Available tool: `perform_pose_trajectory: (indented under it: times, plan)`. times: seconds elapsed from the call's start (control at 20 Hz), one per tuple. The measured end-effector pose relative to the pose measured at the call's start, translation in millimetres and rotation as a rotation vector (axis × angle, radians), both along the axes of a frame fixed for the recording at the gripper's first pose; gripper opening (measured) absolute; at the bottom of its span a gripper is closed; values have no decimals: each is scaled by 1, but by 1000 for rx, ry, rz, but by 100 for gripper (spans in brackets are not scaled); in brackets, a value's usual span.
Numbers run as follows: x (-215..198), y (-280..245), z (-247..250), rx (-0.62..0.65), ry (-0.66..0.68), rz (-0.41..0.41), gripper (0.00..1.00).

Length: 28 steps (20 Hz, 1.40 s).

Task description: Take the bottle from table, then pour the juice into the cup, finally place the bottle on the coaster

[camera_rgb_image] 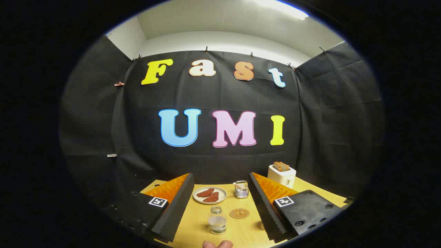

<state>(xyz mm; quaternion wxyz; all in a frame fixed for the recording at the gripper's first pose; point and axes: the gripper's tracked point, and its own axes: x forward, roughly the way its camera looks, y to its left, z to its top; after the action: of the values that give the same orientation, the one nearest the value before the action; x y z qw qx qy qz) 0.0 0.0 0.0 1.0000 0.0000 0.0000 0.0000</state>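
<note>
The table point(193, 220) is carrying a plate point(209, 195), a coaster point(239, 213) and the bottle point(217, 220). The gripper point(220, 196) is holding its jaws wide apart, the bottle standing between them. It is looking light, stiff, smooth, probably slippery; gripping mid-body seems safest.

This is looking like a staged recording booth dressed up as a kitchen corner, not a lived-in home. Black cloth point(224, 162) is hanging as walls, clipped along its top edge against plain white walls, with a strip light point(286, 8) glowing overhead. A small wooden worktop point(196, 220) is carrying breakfast props: a white toaster point(281, 175) holding bread slices, a plate point(209, 195) bearing two reddish pieces of food, a small wire holder point(242, 189) and a round coaster point(239, 213).
</note>
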Motion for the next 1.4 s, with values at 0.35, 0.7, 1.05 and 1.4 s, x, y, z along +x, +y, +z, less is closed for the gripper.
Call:
perform_pose_trajectory:
  times: [0.35, 0.7, 1.05, 1.4]
  plan:
    - [1, -3, -3, 8, -2, 3, 97]
    - [2, -4, -6, -4, -4, 6, 97]
    - [6, -6, -42, -48, -23, -1, 97]
    - [13, -2, -132, 35, -15, 12, 96]
